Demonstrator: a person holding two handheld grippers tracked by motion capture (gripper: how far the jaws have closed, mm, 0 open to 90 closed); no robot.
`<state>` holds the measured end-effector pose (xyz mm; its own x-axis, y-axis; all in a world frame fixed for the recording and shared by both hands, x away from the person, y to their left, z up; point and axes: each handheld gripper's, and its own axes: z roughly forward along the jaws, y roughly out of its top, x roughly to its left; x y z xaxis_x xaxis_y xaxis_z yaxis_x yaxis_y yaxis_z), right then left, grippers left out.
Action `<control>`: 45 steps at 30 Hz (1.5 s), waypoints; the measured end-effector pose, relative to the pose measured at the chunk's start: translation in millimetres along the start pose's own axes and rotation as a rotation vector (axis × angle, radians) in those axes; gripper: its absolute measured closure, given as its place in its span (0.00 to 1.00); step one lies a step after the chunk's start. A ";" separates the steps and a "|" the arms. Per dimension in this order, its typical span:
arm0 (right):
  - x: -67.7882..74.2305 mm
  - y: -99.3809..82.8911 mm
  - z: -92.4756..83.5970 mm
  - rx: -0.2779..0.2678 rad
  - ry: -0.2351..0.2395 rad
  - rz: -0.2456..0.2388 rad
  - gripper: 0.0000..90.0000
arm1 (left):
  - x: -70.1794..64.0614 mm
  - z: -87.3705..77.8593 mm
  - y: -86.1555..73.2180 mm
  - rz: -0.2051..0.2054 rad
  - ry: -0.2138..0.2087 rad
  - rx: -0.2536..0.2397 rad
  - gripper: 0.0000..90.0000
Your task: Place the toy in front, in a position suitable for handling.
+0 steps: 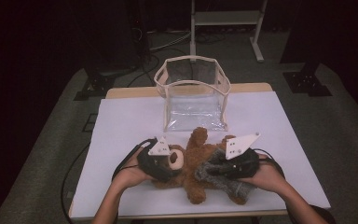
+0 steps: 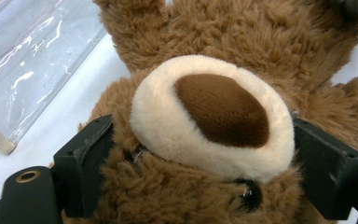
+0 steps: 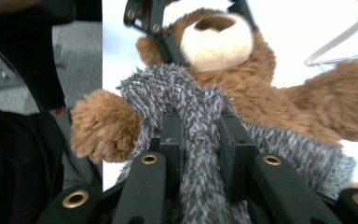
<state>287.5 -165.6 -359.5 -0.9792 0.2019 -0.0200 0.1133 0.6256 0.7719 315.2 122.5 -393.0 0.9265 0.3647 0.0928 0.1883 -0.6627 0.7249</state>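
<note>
No legible brand, label or writing on any item. White-topped table [image 1: 121, 121] with a wooden far edge; grey floor around it, dark room behind, a pale metal stand [image 1: 226, 21] at the back.

Left gripper [image 1: 164, 165]: jaws spread wide and clamped on either side of the teddy bear's head [image 2: 214, 116], pads pressing into the fur beside the cream muzzle with its brown nose.

Teddy bear [image 1: 198, 163] lies on its back at the near middle of the table. Long axis runs roughly across the table, head to the left, legs to the right; one arm points away toward the clear bag.

Clear plastic bag [image 1: 193, 95] with cream trim stands open just beyond the bear.

Right gripper [image 1: 223, 169]: jaws narrowed on a fold of grey fuzzy cloth [image 3: 196, 140] lying over the bear's body.
</note>
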 end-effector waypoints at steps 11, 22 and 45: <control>9.7 -63.6 -35.6 -0.015 -0.073 0.144 0.81 | 0.4 -0.4 1.1 0.003 -0.005 0.003 0.17; 8.5 -26.3 -34.2 -0.053 -0.038 0.076 0.81 | 0.9 0.6 4.5 -0.002 -0.004 0.019 0.17; 22.2 -52.9 -27.1 -0.007 -0.030 0.097 0.81 | 0.6 -1.0 2.4 -0.001 -0.016 0.013 0.17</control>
<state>255.3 -214.6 -383.5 -0.9582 0.2837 0.0363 0.2061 0.5969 0.7754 315.9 121.8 -390.6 0.9313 0.3551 0.0815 0.1932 -0.6711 0.7157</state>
